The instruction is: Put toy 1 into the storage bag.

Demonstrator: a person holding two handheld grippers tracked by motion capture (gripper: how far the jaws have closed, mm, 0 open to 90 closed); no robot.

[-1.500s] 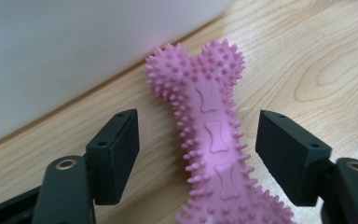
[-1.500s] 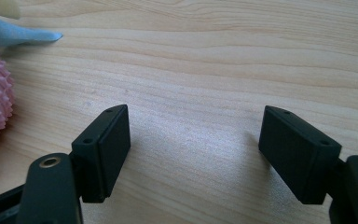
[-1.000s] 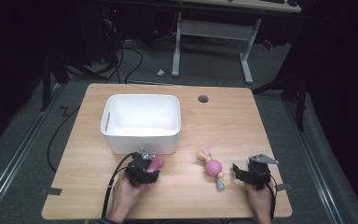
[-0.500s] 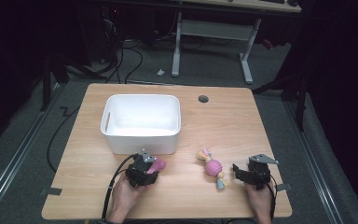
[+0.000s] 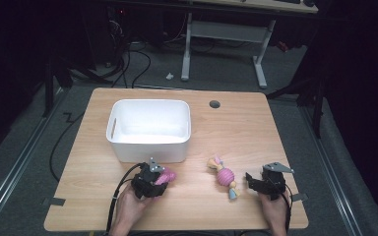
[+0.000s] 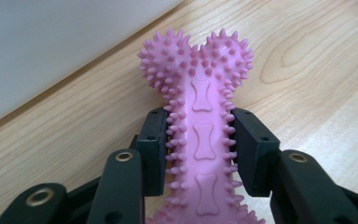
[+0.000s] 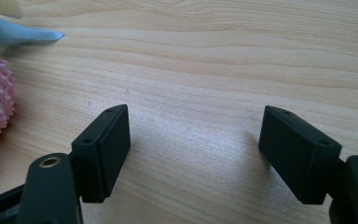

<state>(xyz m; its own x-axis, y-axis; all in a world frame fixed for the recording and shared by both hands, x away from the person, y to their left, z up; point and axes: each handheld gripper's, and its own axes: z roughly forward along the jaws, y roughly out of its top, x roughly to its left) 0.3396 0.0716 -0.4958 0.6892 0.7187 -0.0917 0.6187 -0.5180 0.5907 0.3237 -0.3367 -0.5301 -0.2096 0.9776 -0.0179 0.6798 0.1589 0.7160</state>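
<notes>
Left gripper clamped shut, right gripper gaping, both low

A dimly lit lab or test room, seen from above: a bare wooden counter with a round cable port stands on grey carpet, lit against dark surroundings. Black cables lie loose across the floor behind it, near the white metal legs of a second desk. Strips of tape mark the carpet at the counter's corners, and a metal rail runs along the floor on the left.
</notes>
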